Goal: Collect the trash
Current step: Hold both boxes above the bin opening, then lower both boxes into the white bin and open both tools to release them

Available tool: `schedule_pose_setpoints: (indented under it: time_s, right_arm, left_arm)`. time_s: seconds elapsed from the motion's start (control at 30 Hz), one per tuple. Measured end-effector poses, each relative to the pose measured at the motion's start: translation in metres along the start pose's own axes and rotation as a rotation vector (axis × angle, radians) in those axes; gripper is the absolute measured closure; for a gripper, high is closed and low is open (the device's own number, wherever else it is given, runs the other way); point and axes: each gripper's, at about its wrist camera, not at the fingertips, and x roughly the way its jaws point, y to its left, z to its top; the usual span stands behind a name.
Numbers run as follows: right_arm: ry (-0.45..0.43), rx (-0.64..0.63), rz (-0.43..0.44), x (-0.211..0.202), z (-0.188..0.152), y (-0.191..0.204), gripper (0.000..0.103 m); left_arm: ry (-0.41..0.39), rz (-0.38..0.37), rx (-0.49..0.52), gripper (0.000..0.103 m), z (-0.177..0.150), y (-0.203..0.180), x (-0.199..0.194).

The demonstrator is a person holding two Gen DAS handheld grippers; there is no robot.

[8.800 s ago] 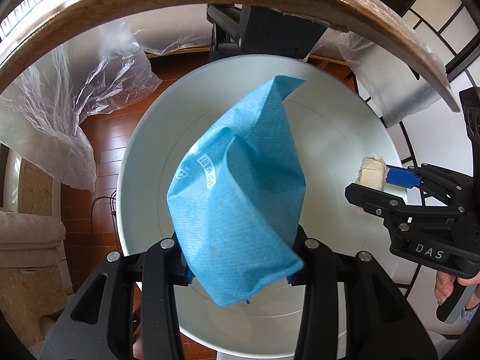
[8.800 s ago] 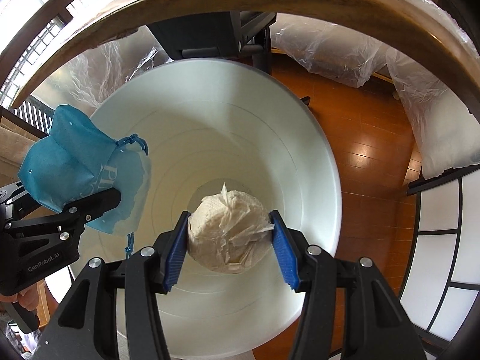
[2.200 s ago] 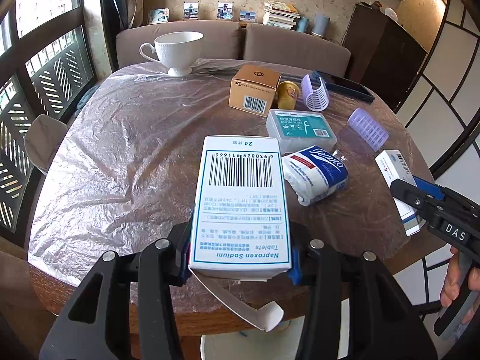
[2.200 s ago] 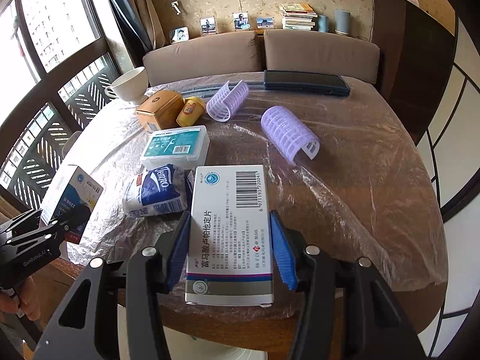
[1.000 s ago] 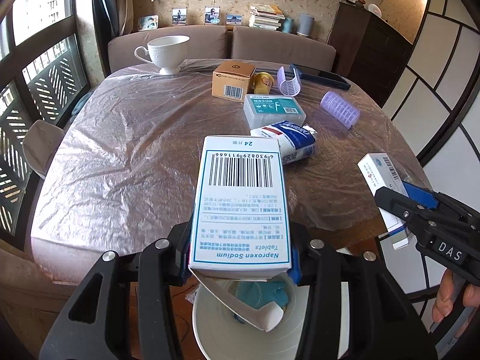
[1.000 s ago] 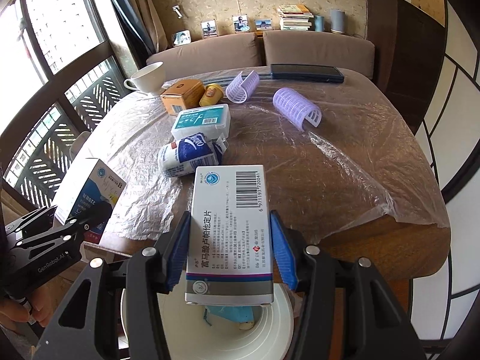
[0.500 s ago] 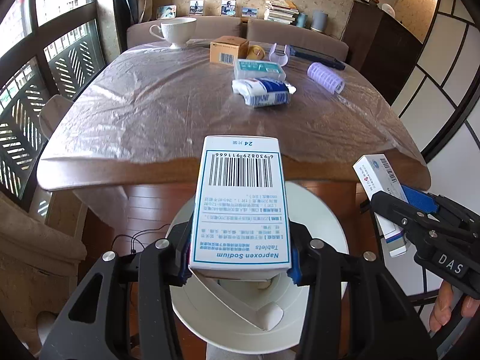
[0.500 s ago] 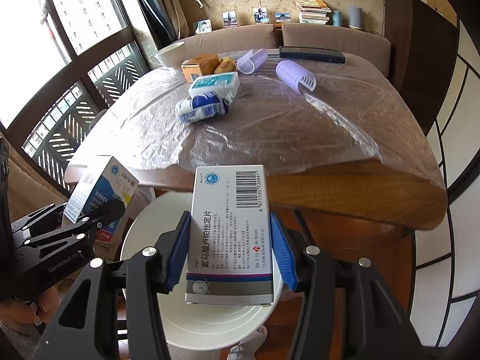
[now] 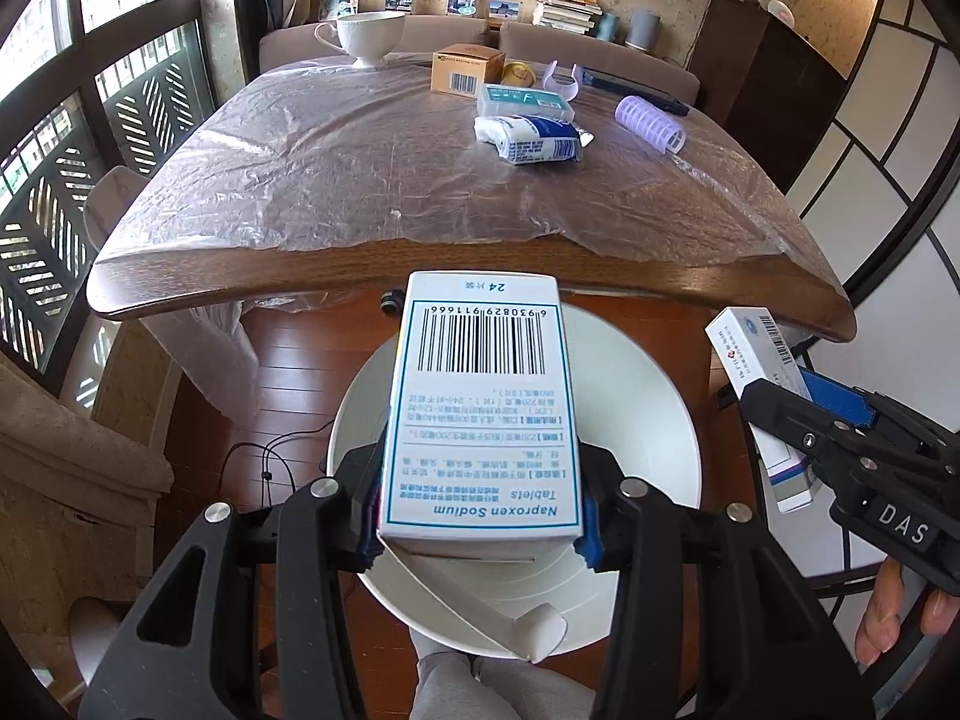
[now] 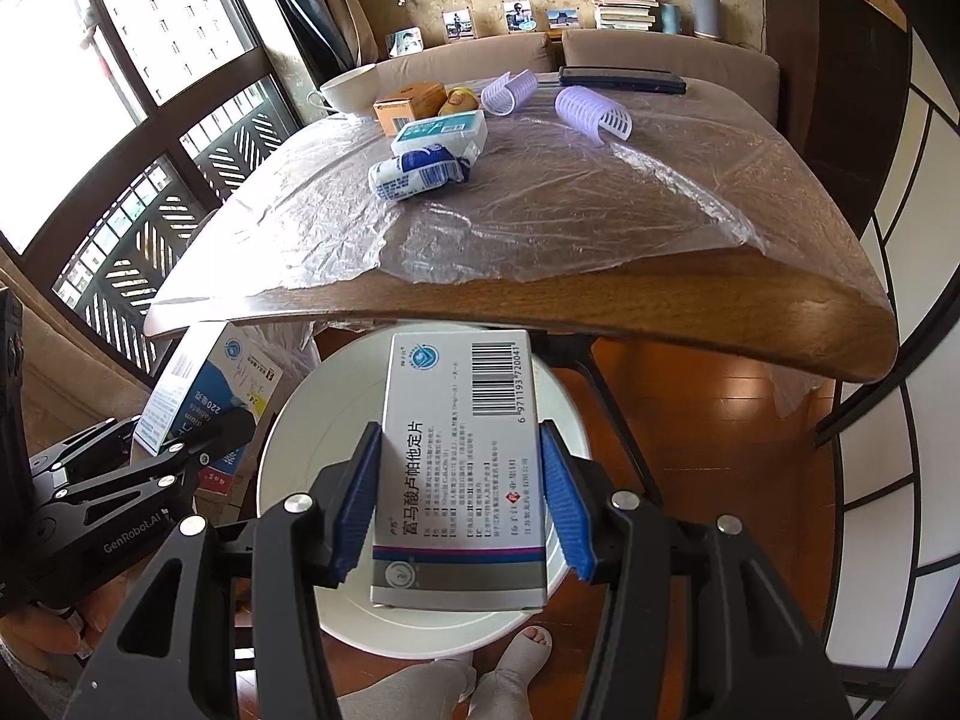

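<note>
My left gripper is shut on a white Naproxen Sodium tablet box whose bottom flap hangs open. The box hangs over a round white bin on the floor by the table's near edge. My right gripper is shut on a white and grey medicine box, also above the white bin. In the left wrist view the right gripper and its box show at the right edge. The left gripper with its box shows at the left of the right wrist view.
A wooden table under clear plastic sheeting carries a tissue pack, a teal box, a brown carton, purple rollers and a white cup. A person's feet stand beside the bin. Black cables lie on the floor.
Both grippers, each with its box, have drawn back from above the table and sunk a little. They now hang over the white bin in front of the table edge.
</note>
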Motion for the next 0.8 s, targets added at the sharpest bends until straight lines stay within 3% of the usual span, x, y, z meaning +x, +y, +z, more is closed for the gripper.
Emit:
schedule_pose_setpoints:
  time_s: [0.8]
  right_arm:
    - [0.044, 0.013, -0.020, 0.020, -0.009, 0.018, 0.053]
  left_arm:
    - [0.049, -0.020, 0.047, 0.055, -0.010, 0.012, 0.014]
